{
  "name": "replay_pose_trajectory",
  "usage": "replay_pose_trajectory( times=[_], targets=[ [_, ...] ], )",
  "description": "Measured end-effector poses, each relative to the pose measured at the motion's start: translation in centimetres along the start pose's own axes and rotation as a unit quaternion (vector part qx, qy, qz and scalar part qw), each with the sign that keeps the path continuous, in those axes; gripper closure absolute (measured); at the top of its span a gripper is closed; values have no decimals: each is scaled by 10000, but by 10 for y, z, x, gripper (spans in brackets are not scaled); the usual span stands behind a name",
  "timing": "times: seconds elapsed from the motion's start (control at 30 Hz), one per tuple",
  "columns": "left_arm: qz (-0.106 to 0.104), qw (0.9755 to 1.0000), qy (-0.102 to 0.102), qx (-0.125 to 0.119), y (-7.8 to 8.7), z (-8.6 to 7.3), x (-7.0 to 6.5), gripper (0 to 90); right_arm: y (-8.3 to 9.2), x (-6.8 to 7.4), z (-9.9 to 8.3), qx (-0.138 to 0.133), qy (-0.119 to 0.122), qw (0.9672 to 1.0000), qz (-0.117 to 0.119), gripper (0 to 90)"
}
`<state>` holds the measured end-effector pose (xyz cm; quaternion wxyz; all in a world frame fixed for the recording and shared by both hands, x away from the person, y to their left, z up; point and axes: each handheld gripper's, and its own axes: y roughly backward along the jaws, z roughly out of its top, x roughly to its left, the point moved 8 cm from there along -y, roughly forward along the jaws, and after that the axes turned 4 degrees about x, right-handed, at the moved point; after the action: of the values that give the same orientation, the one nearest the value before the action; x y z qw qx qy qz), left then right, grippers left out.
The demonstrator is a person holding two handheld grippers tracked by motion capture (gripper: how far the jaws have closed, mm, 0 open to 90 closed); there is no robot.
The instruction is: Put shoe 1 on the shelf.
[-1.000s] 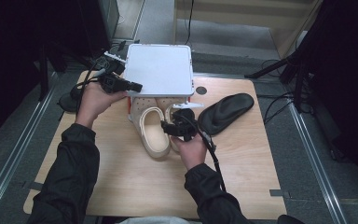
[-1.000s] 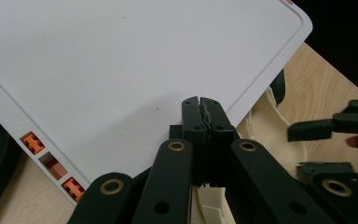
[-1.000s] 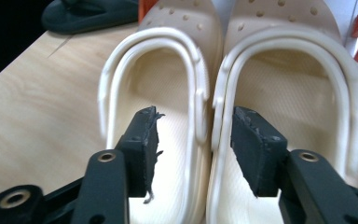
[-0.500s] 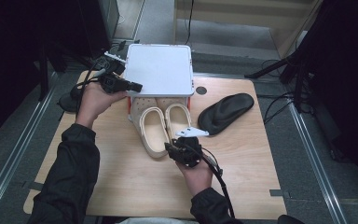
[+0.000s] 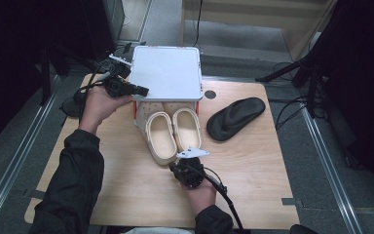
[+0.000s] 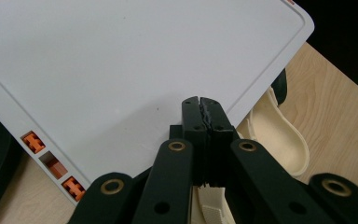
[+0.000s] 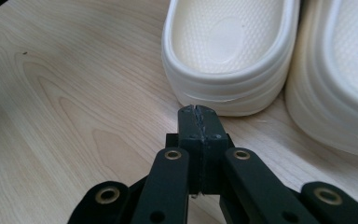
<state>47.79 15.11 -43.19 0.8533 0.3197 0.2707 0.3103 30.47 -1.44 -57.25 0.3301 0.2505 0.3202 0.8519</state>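
Clogs: a cream pair [image 5: 173, 131] lies side by side in the middle of the tabletop [image 5: 102, 195], heels toward the person, toes tucked under the white lid [image 5: 165, 73].
White lid: a flat square panel with rounded corners, held tilted over the far part of the tabletop above an orange-and-white box whose edge shows beneath it; in the left gripper view orange clips [image 6: 32, 140] sit along its underside rim.
Left gripper: the left gripper [image 5: 135, 90] is held in the left hand [image 5: 100, 100] at the lid's left edge; in its own view the fingers [image 6: 193, 121] are pressed together with no gap, tips at the lid's rim, but whether the rim is pinched between them cannot be told.
Right gripper: the right gripper [image 5: 187, 168] is held in the right hand [image 5: 202, 195] near the tabletop's front, just behind the clogs' heels; in the right gripper view its fingers [image 7: 191, 123] are closed on nothing, tips just short of the left clog's heel [image 7: 223, 93], apart from it.
Black sandal: a single black sandal [image 5: 236, 117] lies at an angle on the tabletop to the right of the clogs, apart from them.
Sleeves: dark sleeves [image 5: 73, 185] come in from the bottom edge.
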Motion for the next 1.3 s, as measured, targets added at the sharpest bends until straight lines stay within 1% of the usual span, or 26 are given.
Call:
replay_pose_trajectory(
  times=[0.13,0.2,0.3,0.43,0.6,0.73,0.9,1.0,1.13,1.2,1.3],
  targets=[
    [18,10000,-1,1,0,0,0,900,-8,-2,0,120,2,9999,-11,900],
    [11,10000,4,3,0,0,0,900,-11,-3,2,125,-11,9999,-38,900],
    [-3,10000,6,4,0,0,0,900,-14,-4,5,109,-45,9999,-5,900],
    [2,10000,5,-2,0,0,0,900,-15,-2,8,143,-65,9999,17,900],
    [-1,10000,0,2,0,0,0,900,-18,0,14,174,-23,9998,-12,900],
    [-13,10000,13,-1,0,0,0,900,-20,4,21,163,13,9999,-25,900],
    [-14,10000,14,-6,0,0,-1,900,-25,8,33,142,88,9998,-50,900],
    [-24,10000,-7,-8,0,0,0,900,-29,10,40,160,198,9995,-181,900],
    [-7,10000,2,-23,0,0,0,900,-35,12,51,116,180,9995,-211,900],
    [-12,10000,-16,-16,0,0,0,900,-37,12,57,118,112,9997,-186,900],
    [11,10000,-19,-11,0,0,0,900,-42,9,63,149,65,9996,-212,900]
  ],
)
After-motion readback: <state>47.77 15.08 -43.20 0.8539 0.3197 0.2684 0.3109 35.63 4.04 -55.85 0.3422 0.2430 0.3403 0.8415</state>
